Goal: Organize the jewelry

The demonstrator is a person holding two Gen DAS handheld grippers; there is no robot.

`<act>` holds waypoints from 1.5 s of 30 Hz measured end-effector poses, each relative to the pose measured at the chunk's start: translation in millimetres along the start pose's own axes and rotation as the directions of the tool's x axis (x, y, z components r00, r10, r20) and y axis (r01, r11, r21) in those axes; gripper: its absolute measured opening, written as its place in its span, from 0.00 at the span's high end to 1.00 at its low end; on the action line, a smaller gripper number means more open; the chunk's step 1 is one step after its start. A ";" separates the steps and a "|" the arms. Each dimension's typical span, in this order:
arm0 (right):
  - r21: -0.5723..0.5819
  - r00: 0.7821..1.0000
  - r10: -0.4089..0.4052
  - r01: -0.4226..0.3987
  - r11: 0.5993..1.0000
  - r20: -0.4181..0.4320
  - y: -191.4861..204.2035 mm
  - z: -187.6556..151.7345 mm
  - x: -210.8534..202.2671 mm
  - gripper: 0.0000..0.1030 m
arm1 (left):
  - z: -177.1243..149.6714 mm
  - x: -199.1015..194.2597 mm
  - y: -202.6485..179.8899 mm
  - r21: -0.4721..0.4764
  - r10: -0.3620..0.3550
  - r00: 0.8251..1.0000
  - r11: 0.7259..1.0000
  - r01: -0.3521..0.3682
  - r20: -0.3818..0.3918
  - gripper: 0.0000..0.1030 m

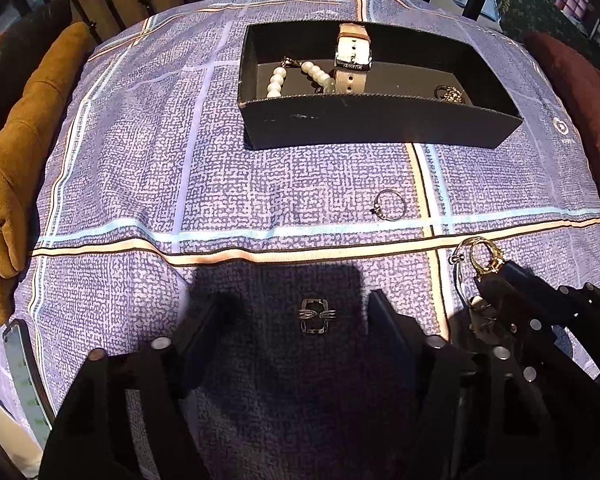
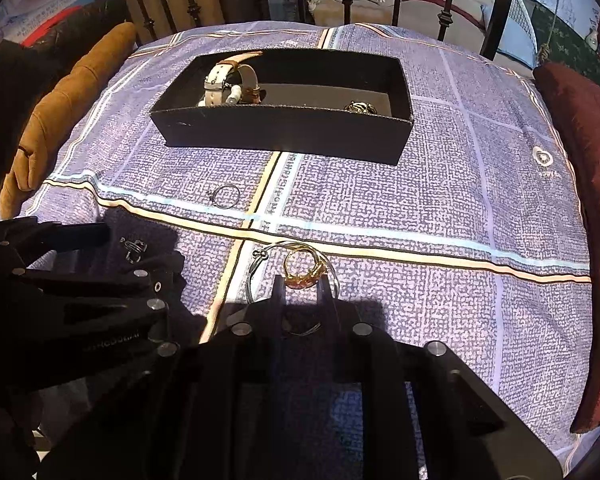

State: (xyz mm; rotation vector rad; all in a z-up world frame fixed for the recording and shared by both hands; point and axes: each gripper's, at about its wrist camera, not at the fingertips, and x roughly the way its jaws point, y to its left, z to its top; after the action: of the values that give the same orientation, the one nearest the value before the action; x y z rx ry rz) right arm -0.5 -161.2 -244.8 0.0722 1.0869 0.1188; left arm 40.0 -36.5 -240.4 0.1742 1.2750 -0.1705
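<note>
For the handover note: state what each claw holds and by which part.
Right claw: pinches the gold ring by its stone-set top. Left claw: holds nothing, open around the silver ring on the cloth.

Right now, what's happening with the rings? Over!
Right tongs shut on gold ring. Left tongs open around silver ring. Box ahead, nothing blocking.
</note>
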 end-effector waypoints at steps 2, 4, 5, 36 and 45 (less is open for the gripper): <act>0.010 1.000 0.014 -0.014 1.000 0.004 -1.1 0.1 -4.2 0.92 | 2.9 -5.6 1.2 0.007 0.000 1.000 1.000 0.000 0.013 0.75; 0.005 1.000 0.015 -0.015 1.000 0.018 -0.5 1.7 -10.2 0.93 | 5.4 -9.7 6.9 -0.011 -0.023 1.000 1.000 0.023 0.009 0.83; 0.001 1.000 0.018 -0.018 1.000 0.024 0.0 3.0 -12.9 0.93 | 8.0 -11.7 9.8 -0.021 -0.038 0.999 0.999 0.038 0.008 0.83; 0.014 0.998 -0.015 0.015 1.000 0.056 -8.6 13.1 -16.9 0.75 | 18.8 -40.2 35.0 -0.105 -0.117 0.989 0.986 0.126 0.086 0.83; 0.003 0.992 -0.028 0.028 1.000 0.124 -8.4 27.4 -45.3 0.75 | 30.2 -68.5 42.5 -0.107 -0.123 0.982 0.985 0.138 0.140 0.83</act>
State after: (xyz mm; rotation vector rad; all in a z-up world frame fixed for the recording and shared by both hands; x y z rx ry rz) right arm 3.4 -175.5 -193.3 0.0642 0.9631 0.0874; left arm 58.2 0.1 -164.8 -0.0216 1.1598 -0.2163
